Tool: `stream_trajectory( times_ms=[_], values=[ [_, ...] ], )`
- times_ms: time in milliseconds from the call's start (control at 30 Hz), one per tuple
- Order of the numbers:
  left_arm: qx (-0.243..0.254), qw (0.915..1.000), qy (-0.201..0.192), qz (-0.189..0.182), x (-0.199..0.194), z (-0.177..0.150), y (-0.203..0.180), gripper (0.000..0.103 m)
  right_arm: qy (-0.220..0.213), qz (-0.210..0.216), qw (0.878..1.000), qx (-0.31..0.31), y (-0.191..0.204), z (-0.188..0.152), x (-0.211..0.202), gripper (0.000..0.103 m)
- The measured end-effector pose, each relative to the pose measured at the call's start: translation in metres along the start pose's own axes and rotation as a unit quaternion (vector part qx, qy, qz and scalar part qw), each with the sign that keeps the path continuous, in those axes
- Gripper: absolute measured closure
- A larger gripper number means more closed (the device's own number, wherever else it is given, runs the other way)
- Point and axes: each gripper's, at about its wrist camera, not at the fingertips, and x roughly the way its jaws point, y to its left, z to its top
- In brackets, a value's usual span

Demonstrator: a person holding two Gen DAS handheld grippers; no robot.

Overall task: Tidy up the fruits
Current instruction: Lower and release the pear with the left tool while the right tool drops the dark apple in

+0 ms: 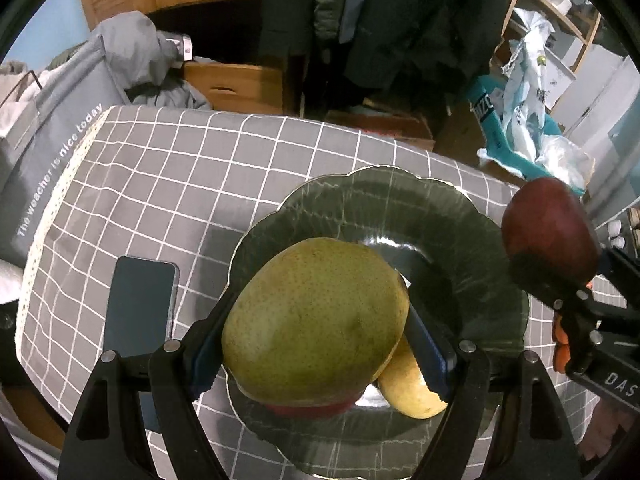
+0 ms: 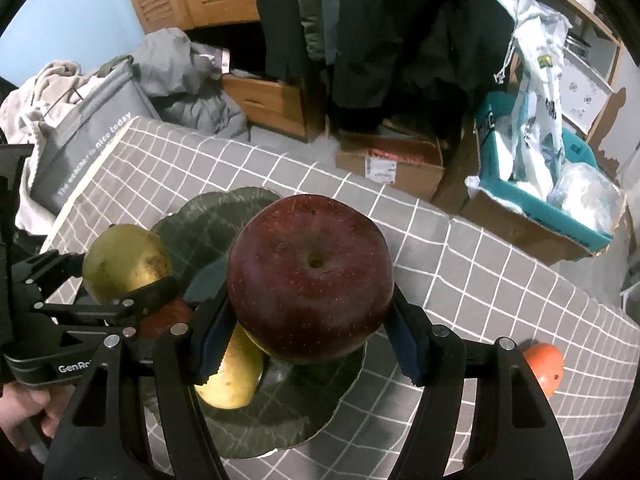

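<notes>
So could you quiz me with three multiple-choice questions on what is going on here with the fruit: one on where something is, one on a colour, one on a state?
1. Where does the phone lie?
A. On the cloth left of the plate
B. On the plate
C. In the cardboard box

2. What colour is the apple in the right gripper?
A. Green
B. Dark red
C. Orange

3. What is the left gripper doing?
A. Hanging open, with nothing in it
B. Clamping a pear
C. Clamping the phone

Answers: 1 A, the phone rests on the checked cloth beside the plate's left rim. 2 B, its skin is deep red. 3 B, both pads press the yellow-green pear's sides.
</notes>
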Motion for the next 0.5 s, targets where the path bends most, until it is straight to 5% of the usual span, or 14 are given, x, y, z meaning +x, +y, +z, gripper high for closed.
stream_trajectory(
  times_ms=[500],
  values=[
    [0.003, 0.9998, 0.018, 0.006, 0.0087, 0.0004, -0.0022, 0.017, 0.006, 0.001, 1.0, 0.01, -0.0062, -0.0015, 0.0042, 0.034]
  ],
)
